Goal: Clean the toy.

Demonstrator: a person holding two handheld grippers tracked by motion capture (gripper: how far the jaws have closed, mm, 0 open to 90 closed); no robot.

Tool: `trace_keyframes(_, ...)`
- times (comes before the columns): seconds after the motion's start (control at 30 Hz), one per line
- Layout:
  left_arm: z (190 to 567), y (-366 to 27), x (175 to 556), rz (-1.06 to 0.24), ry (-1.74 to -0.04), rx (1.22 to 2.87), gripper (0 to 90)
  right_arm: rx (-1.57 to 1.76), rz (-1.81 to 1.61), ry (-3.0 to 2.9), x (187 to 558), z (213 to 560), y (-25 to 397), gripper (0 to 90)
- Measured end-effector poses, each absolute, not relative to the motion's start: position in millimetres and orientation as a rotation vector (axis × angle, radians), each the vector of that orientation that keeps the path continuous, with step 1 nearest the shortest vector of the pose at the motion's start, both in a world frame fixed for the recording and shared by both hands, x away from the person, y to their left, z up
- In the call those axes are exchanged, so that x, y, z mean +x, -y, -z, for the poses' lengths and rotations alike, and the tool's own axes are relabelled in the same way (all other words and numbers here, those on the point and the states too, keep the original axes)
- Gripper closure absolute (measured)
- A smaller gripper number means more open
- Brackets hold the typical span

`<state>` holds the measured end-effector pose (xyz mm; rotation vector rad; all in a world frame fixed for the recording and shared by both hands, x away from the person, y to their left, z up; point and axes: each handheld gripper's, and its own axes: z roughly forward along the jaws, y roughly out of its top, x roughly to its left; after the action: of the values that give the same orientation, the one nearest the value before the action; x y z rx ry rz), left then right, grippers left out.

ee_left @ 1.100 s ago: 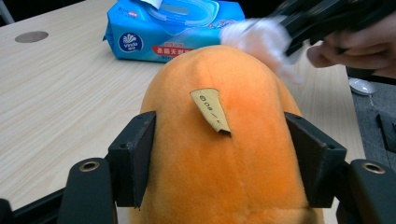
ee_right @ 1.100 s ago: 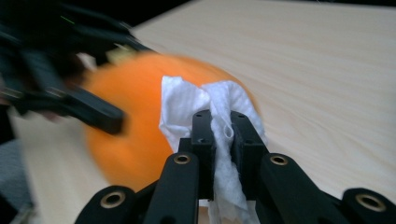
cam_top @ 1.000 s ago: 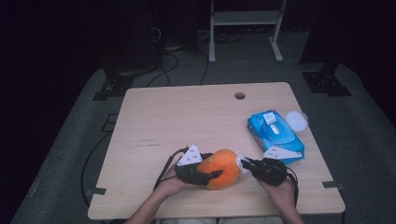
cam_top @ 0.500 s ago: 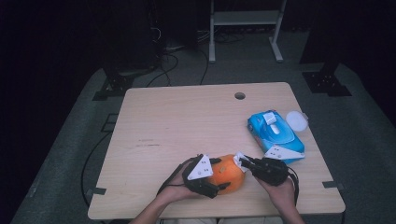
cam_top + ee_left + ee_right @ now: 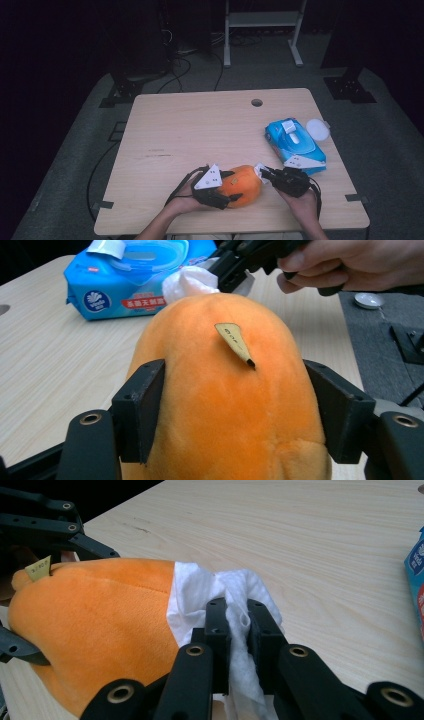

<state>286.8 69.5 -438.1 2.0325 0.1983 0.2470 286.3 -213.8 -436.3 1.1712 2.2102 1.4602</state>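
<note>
- left gripper (image 5: 226, 192): jaws spread wide around orange plush toy (image 5: 225, 405), one pad pressed on each flank; toy clamped between them; small yellow tag (image 5: 235, 342) on toy's top, pointing toward the gripper
- right gripper (image 5: 239, 625): jaws narrow, pinching a white wipe (image 5: 220, 595); wipe bunched up between the pads and draped against the end of the plush toy (image 5: 95, 630)
- in high view right gripper (image 5: 267, 175) sits at the toy's right end, wipe (image 5: 260, 170) touching the toy (image 5: 242, 185); left gripper at the toy's left side
- toy lies on the wooden table (image 5: 200, 130), near the front edge, roughly centre, between the two hands
- left hand (image 5: 187, 200) and right hand (image 5: 302, 200) come in from the bottom edge
- blue wipes pack (image 5: 295, 145) on the table's right side, just beyond the right gripper; flip lid on top looks open
- small white round lid (image 5: 318, 129) beside the pack, at the table's right edge
- round hole (image 5: 257, 102) in the table near the far edge
</note>
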Motion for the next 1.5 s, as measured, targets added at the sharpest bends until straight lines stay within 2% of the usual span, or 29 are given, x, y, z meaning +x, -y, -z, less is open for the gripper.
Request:
trace_keyframes(0.2,438,-69,285,-0.243,-0.172,2.042,30.4,1.202,-1.465,-2.208,289,438,215,81.0)
trace_keyframes(0.5,439,-66,284,-0.26,-0.172,2.045,30.5,1.033,-1.528,-2.192,269,414,194,80.9)
trace_keyframes(0.83,439,-64,282,-0.258,-0.135,2.05,31.0,1.186,-1.448,-2.203,286,436,212,80.9)
trace_keyframes(1.13,438,-59,277,-0.287,-0.095,2.073,30.6,1.08,-1.486,-2.199,277,423,200,81.0)
trace_keyframes(1.27,438,-60,280,-0.277,-0.145,2.048,23.5,1.129,-1.467,-2.203,283,431,208,80.9)
trace_keyframes(1.5,440,-61,282,-0.282,-0.167,2.042,25.6,1.094,-1.475,-2.193,276,423,201,80.9)
